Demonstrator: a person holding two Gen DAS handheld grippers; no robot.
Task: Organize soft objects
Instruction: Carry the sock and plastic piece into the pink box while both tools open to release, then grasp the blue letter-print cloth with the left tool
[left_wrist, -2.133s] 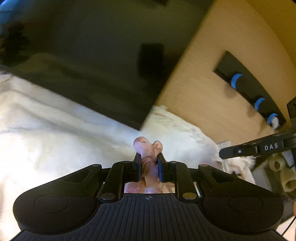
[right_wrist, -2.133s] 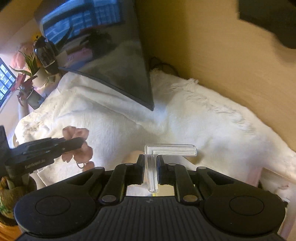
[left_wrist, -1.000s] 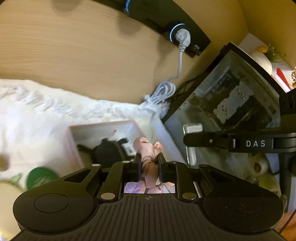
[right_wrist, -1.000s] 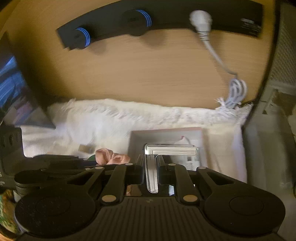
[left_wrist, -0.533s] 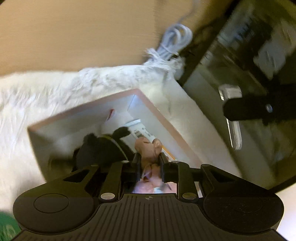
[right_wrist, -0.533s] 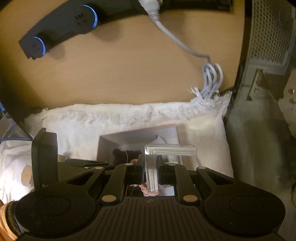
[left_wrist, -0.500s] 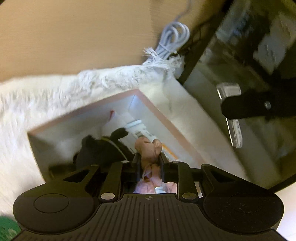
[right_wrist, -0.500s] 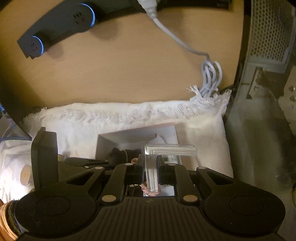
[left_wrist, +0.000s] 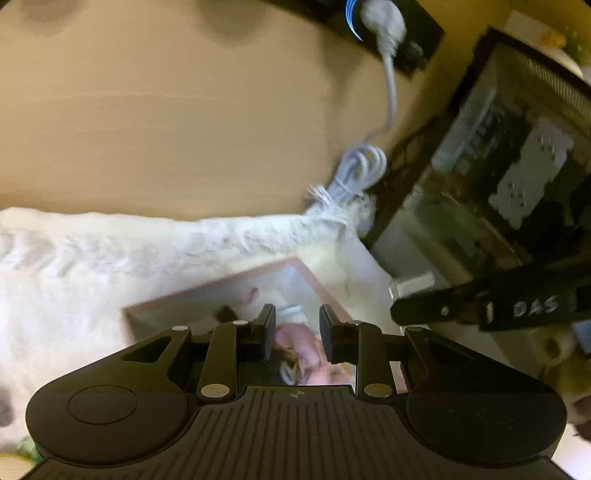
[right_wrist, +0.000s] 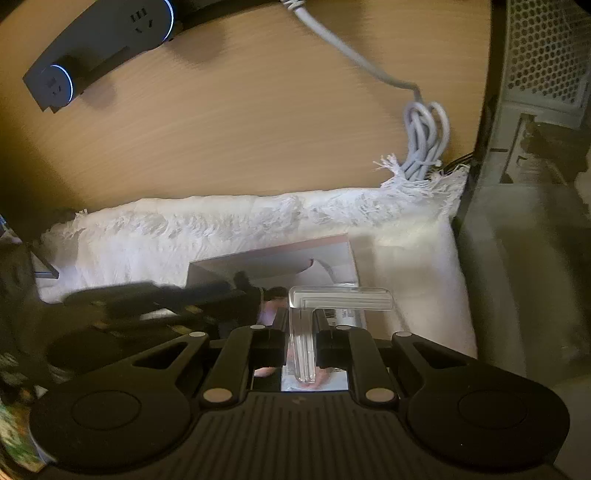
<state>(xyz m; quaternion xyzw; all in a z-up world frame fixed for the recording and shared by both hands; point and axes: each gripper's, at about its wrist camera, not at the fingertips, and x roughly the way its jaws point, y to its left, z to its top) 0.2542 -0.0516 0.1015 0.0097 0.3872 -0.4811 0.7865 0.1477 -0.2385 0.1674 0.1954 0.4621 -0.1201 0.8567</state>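
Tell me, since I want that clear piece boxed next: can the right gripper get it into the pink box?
Probably yes: the right gripper, shut on the clear piece, hangs over the pink box, though the left gripper crowds its opening.

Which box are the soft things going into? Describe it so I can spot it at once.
Find the white fringed cloth below the wooden panel, beside the computer case. The box sits on it near the coiled grey cable. It is the only open, pale pink-rimmed container there, with a dark soft item already inside.

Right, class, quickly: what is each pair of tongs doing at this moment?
Left tongs: open, jaws just been opening; the pink soft toy sits loose between them over the box.
Right tongs: shut on the clear plastic piece.
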